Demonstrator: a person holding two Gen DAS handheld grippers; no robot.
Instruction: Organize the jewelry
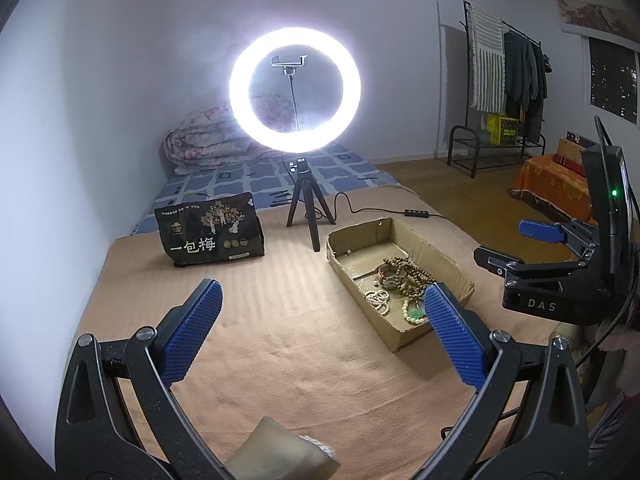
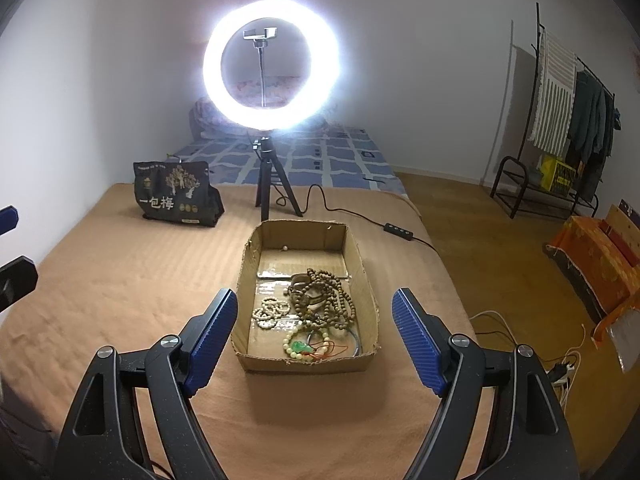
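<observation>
Ahead, jewelry (image 2: 316, 308) lies in a box (image 2: 244, 256) beyond both spread, empty grippers (image 2: 314, 328) (image 1: 320, 312).

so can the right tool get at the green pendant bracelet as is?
Probably yes. The right tool is open above the cardboard box, and the green pendant bracelet lies uncovered at its near end.
</observation>
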